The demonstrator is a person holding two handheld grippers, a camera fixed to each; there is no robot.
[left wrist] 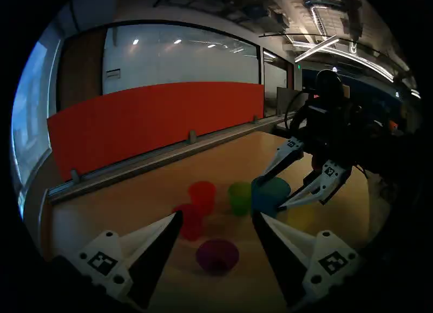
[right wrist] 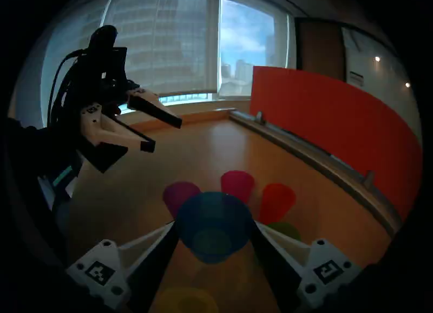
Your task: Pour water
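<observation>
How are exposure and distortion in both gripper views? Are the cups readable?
Left gripper view: dim and underexposed, purple cup and table murky, ceiling strip lights blown out, fisheye bows the red partition. Right gripper view: backlit by the window, so the left gripper is near-silhouette; the blue cup in the right gripper is dark but legible.

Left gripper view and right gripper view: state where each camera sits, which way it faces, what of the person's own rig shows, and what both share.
Left gripper view: rides on the left gripper, facing across the wooden table towards the red partition; its own open fingers flank the purple cup.
Right gripper view: rides on the right gripper, facing the windows; its own fingers clamp the blue cup.
Shared: the wooden table, red partition, blue cup, and each shows the other gripper farther off.
</observation>
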